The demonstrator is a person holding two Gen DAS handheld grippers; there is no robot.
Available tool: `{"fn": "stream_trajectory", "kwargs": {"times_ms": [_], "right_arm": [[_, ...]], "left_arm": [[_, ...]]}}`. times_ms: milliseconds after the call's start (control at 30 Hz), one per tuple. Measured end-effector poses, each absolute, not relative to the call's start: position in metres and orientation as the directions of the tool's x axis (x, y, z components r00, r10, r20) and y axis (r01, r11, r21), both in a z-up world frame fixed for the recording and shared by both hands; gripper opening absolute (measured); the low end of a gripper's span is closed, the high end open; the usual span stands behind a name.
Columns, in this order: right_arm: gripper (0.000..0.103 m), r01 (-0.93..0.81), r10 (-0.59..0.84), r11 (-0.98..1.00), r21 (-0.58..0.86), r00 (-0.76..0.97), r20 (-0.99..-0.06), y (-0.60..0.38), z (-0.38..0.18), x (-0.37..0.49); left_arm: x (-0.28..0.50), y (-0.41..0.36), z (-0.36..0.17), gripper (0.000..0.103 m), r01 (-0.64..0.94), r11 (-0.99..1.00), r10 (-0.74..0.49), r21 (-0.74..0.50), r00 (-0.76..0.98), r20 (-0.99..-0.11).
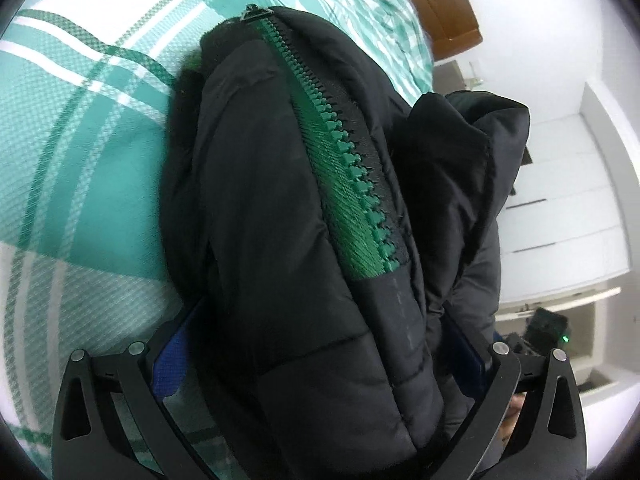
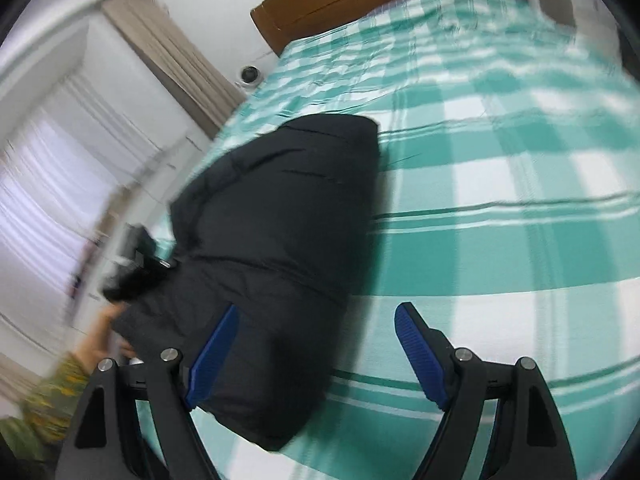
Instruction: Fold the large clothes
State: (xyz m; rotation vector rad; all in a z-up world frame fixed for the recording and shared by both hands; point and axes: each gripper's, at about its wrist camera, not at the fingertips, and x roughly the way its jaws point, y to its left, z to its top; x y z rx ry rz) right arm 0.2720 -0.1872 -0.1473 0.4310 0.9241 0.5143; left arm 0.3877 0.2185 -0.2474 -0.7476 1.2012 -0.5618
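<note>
Across centre frame, the jacket [image 1: 304, 208] is bulging between the left gripper's [image 1: 320, 364] spread, seemingly released fingers for folding; the right gripper [image 2: 316, 344] is gaping empty.

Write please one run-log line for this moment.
item: black puffer jacket, bundled on checked bedspread | left hand-held gripper: open wide, jacket between fingers | right hand-held gripper: open, empty, beside jacket

I can't see my left gripper's [image 1: 320, 364] blue pads [image 1: 172, 364]; the black jacket [image 1: 304, 240] mostly hides them.
</note>
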Motion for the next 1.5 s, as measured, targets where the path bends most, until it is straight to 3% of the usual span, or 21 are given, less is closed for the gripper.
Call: {"fn": "stream_trajectory", "kwargs": {"times_ms": [200, 233, 333, 433, 633, 767, 867, 1133, 1500], "right_arm": [[0.082, -0.256, 0.752, 0.636, 0.728, 0.416, -0.511, -0.172, -0.183, 0.314], [0.092, -0.254, 0.773, 0.609, 0.751, 0.4, -0.492, -0.168, -0.189, 0.32], [0.103, -0.233, 0.75, 0.645, 0.728, 0.377, -0.543, -0.153, -0.211, 0.345], [0.103, -0.191, 0.84, 0.537, 0.822, 0.215, -0.499, -0.152, -0.242, 0.366], [0.103, -0.212, 0.84, 0.542, 0.813, 0.183, -0.511, -0.131, -0.244, 0.38], [0.101, -0.363, 0.72, 0.685, 0.631, 0.204, -0.664, -0.084, -0.212, 0.374], [0.093, -0.491, 0.663, 0.72, 0.49, 0.281, -0.694, -0.066, -0.178, 0.345], [0.087, -0.614, 0.721, 0.661, 0.432, 0.358, -0.593, -0.065, -0.117, 0.285], [0.087, -0.685, 0.796, 0.589, 0.429, 0.4, -0.454, -0.086, -0.044, 0.307]], "left_arm": [[0.395, 0.215, -0.254, 0.103, 0.027, 0.591, -0.779, -0.806, 0.278, -0.562], [0.396, 0.213, -0.256, 0.103, 0.034, 0.585, -0.785, -0.81, 0.274, -0.555], [0.397, 0.214, -0.263, 0.103, 0.043, 0.56, -0.805, -0.827, 0.263, -0.532], [0.395, 0.217, -0.266, 0.103, 0.063, 0.549, -0.82, -0.834, 0.231, -0.523], [0.411, 0.199, -0.271, 0.103, 0.037, 0.579, -0.795, -0.815, 0.247, -0.553], [0.403, 0.193, -0.266, 0.103, 0.027, 0.618, -0.759, -0.786, 0.281, -0.587], [0.373, 0.195, -0.255, 0.1, 0.057, 0.624, -0.744, -0.779, 0.349, -0.57], [0.315, 0.181, -0.195, 0.092, 0.165, 0.631, -0.724, -0.758, 0.478, -0.498], [0.326, 0.159, -0.102, 0.091, 0.266, 0.667, -0.698, -0.696, 0.549, -0.46]]}}
